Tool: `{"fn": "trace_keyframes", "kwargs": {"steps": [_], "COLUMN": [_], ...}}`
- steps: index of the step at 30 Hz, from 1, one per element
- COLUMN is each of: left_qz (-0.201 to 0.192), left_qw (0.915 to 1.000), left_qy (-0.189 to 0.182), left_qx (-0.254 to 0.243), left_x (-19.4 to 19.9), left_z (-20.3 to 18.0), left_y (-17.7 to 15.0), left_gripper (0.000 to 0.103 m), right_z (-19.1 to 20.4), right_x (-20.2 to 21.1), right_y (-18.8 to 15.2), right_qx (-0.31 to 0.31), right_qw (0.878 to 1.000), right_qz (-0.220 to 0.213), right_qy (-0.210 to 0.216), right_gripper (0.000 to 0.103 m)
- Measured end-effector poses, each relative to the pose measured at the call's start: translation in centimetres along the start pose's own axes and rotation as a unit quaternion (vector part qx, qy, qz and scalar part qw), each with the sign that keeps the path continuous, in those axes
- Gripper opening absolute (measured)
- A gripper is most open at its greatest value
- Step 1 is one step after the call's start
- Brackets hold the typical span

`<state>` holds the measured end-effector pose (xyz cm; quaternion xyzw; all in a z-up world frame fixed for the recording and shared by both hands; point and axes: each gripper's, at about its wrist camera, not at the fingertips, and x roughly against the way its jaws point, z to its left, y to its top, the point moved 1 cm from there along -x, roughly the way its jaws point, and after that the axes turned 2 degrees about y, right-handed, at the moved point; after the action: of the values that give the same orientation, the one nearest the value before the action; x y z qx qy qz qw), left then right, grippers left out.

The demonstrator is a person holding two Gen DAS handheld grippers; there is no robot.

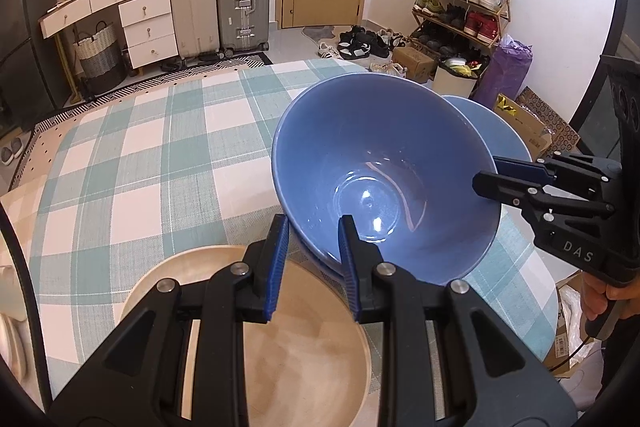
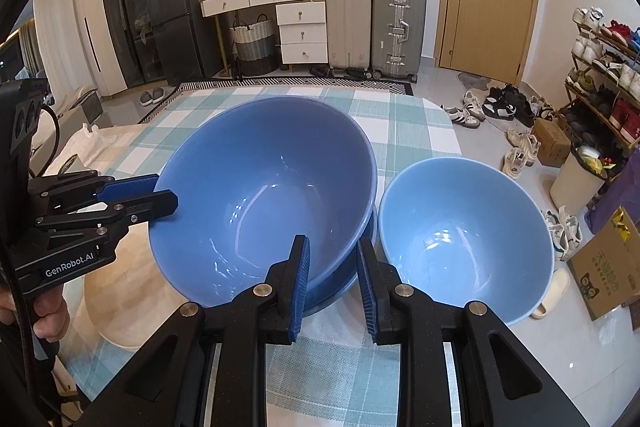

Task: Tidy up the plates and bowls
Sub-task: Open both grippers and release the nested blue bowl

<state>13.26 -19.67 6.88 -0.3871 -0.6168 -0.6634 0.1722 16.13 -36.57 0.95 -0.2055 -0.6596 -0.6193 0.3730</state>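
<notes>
Table: round top under a teal-and-white checked woven cloth (image 2: 408,131), filling the lower half of both wrist views.
Plate: pale beige round plate (image 1: 304,359) on the cloth, at 6 o'clock in the left wrist view, under the left claw.
Large bowl: deep glossy blue ceramic bowl (image 2: 264,195), tilted, its rim gripped on two opposite sides; a second blue rim shows just beneath it, so it may sit over another bowl, though I cannot tell for sure.
Small bowl: lighter blue ceramic bowl (image 2: 464,239), upright on the cloth, just beside the large bowl at its 3 o'clock in the right wrist view.
Left claw: left gripper (image 1: 314,259), black with blue ribbed pads, clamped on the large bowl's near rim, one finger inside, one outside; the bowl rises toward 1 o'clock from it.
Right claw: right gripper (image 2: 334,271), clamped on the large bowl's rim, the bowl lying toward 11 o'clock, the small bowl toward 2 o'clock.
</notes>
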Motion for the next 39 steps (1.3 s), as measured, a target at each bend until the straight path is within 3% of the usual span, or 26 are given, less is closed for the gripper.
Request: {"fn": "trace_keyframes", "kwargs": {"steps": [39], "left_qz": [0.037], "left_qw": [0.9992], "left_qy": [-0.009], "left_qx": [-0.006], "left_x": [-5.2], "left_z": [0.5], "left_y": [-1.4], "left_gripper": [0.025], "right_z": [0.3], "right_x": [-2.9], "right_y": [-1.3], "right_qx": [0.027], "right_qw": [0.999], "right_qz": [0.037], "right_qy": [-0.025], "right_gripper": [0.027]}}
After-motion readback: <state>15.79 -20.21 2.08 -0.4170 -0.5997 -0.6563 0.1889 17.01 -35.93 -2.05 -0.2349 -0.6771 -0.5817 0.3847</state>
